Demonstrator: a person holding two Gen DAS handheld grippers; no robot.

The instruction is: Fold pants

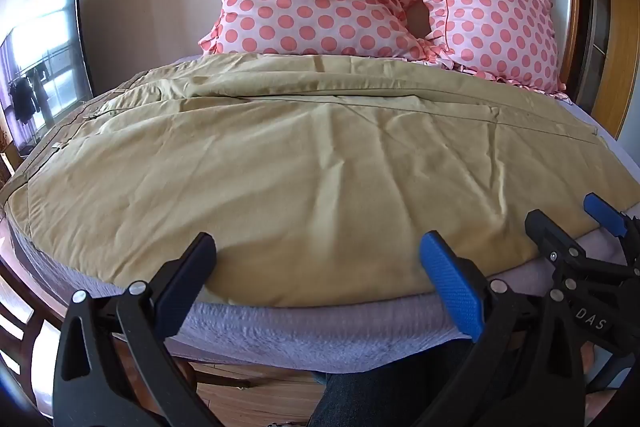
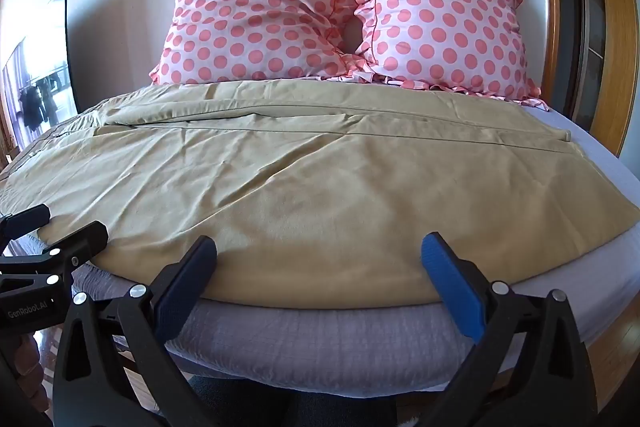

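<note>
A bed (image 1: 280, 331) with a grey-lilac sheet fills both views; the tan pants (image 1: 304, 163) lie spread flat across it, waistband to the left, hems to the right, near edge along the mattress front; two pink polka-dot pillows (image 2: 256, 15) lean on the wall behind, touching each other; a dark screen (image 1: 44, 67) stands at left; the left gripper (image 1: 318, 259) and right gripper (image 2: 320, 259) hover side by side at the near edge, fingers spread apart, holding nothing.
</note>
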